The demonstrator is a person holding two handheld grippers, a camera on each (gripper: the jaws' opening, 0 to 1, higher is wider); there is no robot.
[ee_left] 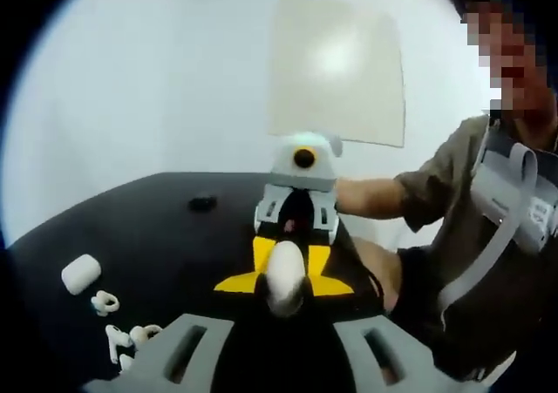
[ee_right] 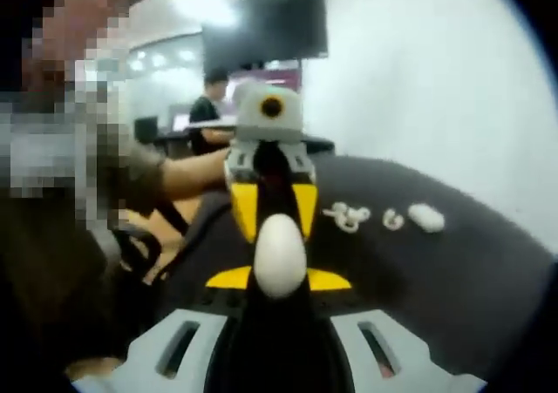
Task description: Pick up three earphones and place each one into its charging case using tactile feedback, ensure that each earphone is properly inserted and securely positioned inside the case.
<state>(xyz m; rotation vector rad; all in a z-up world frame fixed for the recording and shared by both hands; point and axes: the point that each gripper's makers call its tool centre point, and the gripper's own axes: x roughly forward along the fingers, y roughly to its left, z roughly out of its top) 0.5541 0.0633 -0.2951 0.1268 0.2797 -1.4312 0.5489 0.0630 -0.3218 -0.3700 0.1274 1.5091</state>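
A white egg-shaped charging case [ee_left: 286,275] [ee_right: 279,255] hangs above the black table [ee_left: 157,236] between my two grippers, which face each other. My left gripper [ee_left: 286,295] has its yellow fingertips [ee_left: 237,281] tight on either side of the case, and the right gripper [ee_left: 289,255] meets it from the far side. In the right gripper view my right gripper [ee_right: 279,281] is shut on the case and the left gripper [ee_right: 275,223] comes down onto it from above. Loose white earphones [ee_left: 105,303] [ee_left: 131,335] [ee_right: 347,216] [ee_right: 392,220] lie on the table.
A second closed white case [ee_left: 80,274] [ee_right: 425,217] lies beside the earphones. A small black object [ee_left: 202,203] sits farther back on the table. The person holding the grippers sits at the table's edge [ee_left: 471,236]. Another person [ee_right: 207,105] stands far behind.
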